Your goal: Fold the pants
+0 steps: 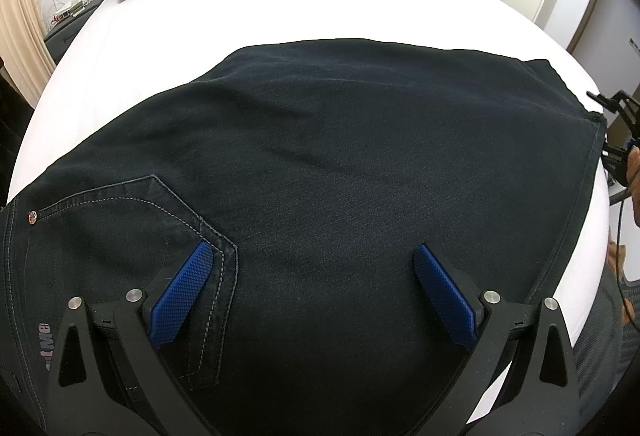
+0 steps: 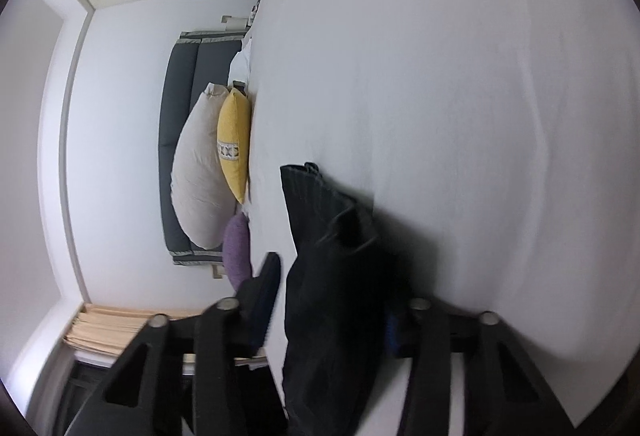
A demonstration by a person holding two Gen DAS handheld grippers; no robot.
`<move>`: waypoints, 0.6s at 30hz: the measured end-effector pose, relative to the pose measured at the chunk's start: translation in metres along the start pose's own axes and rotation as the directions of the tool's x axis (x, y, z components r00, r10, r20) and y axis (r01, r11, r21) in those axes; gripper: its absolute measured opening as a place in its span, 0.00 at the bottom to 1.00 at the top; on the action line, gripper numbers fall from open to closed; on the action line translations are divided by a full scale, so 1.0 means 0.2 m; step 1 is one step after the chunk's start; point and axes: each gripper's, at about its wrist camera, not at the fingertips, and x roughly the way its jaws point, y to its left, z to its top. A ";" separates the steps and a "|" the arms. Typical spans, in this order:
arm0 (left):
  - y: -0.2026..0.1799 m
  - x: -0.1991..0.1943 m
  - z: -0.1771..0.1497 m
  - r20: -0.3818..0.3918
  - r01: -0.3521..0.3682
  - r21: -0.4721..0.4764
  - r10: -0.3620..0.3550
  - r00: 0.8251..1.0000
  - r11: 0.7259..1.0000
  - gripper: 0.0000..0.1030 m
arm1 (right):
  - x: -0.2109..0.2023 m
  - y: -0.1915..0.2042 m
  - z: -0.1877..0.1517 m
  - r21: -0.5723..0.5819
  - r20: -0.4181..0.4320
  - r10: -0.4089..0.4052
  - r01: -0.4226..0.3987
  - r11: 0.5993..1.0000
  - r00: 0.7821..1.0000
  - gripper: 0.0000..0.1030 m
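Dark pants (image 1: pixel 320 164) on white bed (image 1: pixel 240 20), left claw (image 1: pixel 312 260) wide above, right claw (image 2: pixel 332 316) straddling hem, grip unclear

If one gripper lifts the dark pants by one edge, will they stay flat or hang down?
The dark pants would probably hang limp: they already lie rippled on the bed. The dense denim with its stitched pocket looks fairly heavy. The woven cloth seems unlikely to slip.

Bright, even light – fisheye-warped edges, right view perhaps motion-blurred.
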 end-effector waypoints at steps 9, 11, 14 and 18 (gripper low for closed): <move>-0.03 -0.11 0.08 0.002 0.049 -0.075 -0.049 0.999 0.996 0.99 | 0.01 -0.02 -0.01 -0.077 0.019 -0.020 0.021 0.997 1.000 0.09; -0.10 -0.15 0.14 0.036 0.073 -0.044 -0.071 0.997 0.996 0.99 | 0.01 0.00 -0.02 -0.106 0.033 -0.045 0.049 0.993 0.998 0.09; -0.22 -0.08 0.20 0.011 0.104 0.008 -0.104 0.995 0.995 0.99 | 0.02 0.04 -0.03 -0.148 0.051 -0.085 0.091 0.985 0.995 0.09; -0.25 0.16 0.17 -0.089 0.042 0.013 -0.041 0.995 0.999 1.00 | 0.03 0.08 -0.03 -0.185 0.068 -0.129 0.140 0.973 0.989 0.09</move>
